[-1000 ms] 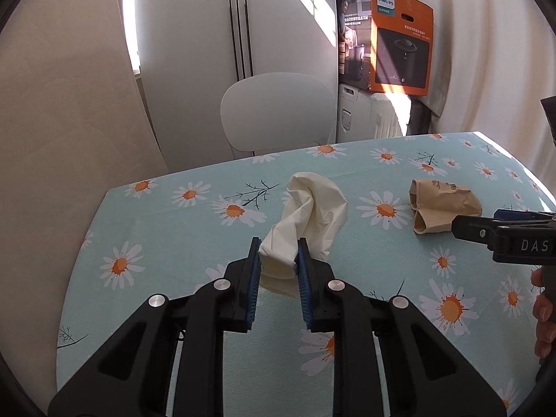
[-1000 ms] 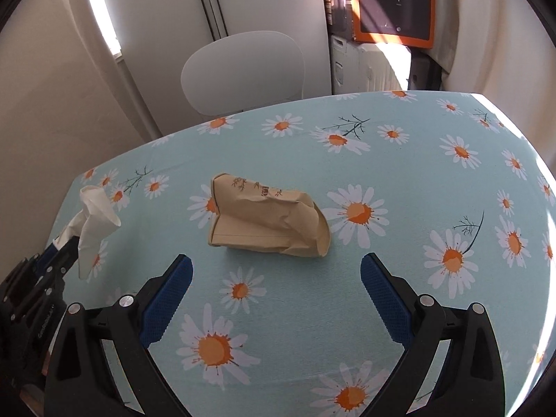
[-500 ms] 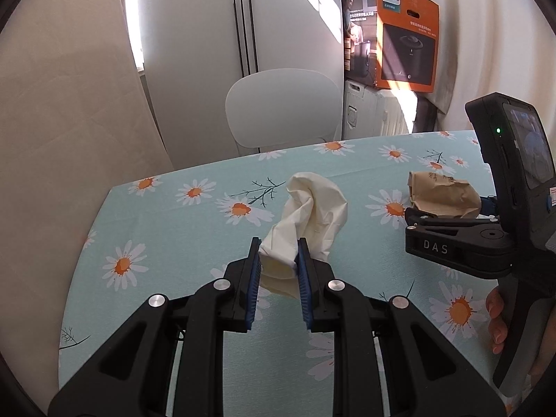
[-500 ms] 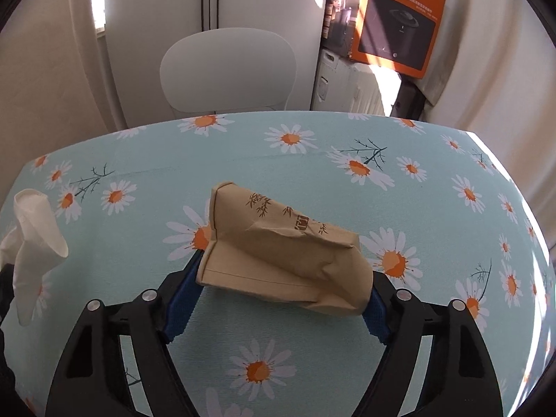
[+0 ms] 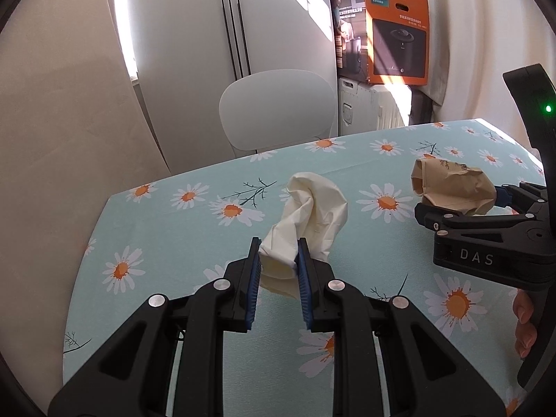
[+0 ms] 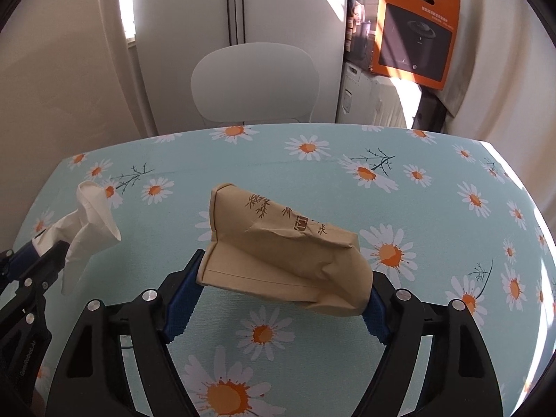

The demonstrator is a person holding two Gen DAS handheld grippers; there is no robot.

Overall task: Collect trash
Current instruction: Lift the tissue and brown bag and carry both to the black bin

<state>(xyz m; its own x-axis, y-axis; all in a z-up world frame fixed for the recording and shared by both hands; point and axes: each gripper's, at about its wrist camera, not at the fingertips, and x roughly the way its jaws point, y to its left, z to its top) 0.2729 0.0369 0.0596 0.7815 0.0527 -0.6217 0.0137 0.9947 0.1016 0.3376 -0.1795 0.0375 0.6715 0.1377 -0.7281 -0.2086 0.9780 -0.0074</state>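
My left gripper (image 5: 277, 264) is shut on a crumpled white tissue (image 5: 305, 215) and holds it above the daisy-print table (image 5: 166, 229). The tissue also shows at the left of the right wrist view (image 6: 88, 222). My right gripper (image 6: 283, 288) is shut on a crushed brown paper pack (image 6: 278, 246) with a bamboo print, lifted off the table. In the left wrist view the pack (image 5: 451, 187) sits in the right gripper (image 5: 465, 208) at the right, level with my left gripper.
A white chair (image 6: 255, 81) stands behind the table's far edge. An orange Philips box (image 5: 396, 31) rests on white storage units at the back right. Cream curtains hang at left and right. The table (image 6: 434, 208) has a rounded edge on both sides.
My right gripper moved in over the brown pack, shut on it and lifted it off the table. My left gripper kept hold of the tissue and rose slightly.
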